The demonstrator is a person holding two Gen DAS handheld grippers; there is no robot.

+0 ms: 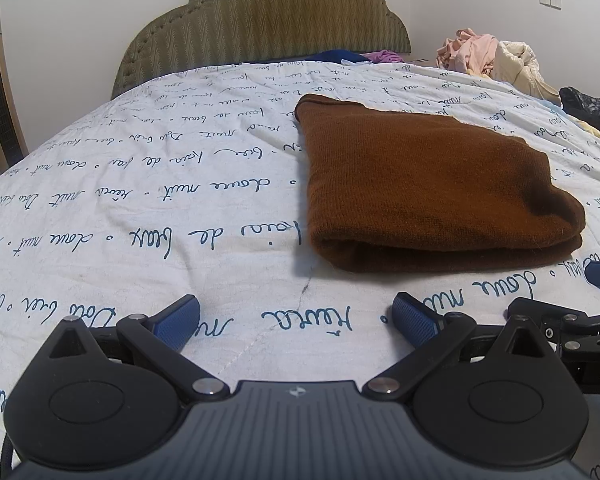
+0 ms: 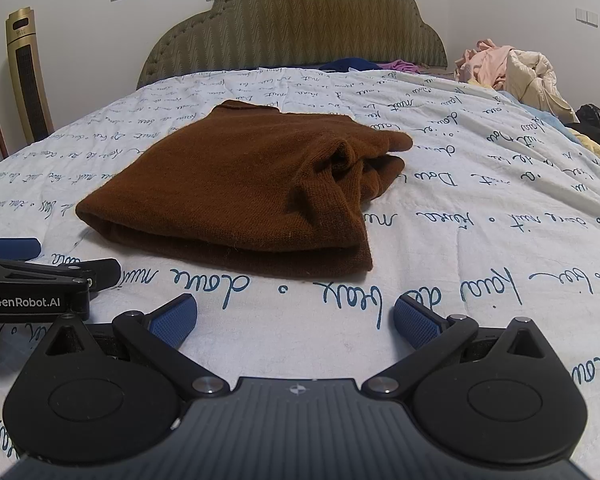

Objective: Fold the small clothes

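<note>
On the bedspread (image 1: 140, 184), both grippers (image 1: 296, 320) (image 2: 296, 320) gape wide; only the right view shows the folded sweater's (image 2: 228, 184) bunched sleeve.

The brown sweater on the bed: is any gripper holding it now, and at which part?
Nothing is held. The left gripper and the right gripper are both open over the bedspread, apart from the folded brown sweater.

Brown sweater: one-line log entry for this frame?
brown sweater: folded, flat on quilt | left tool: open, empty | right tool: open, empty
</note>
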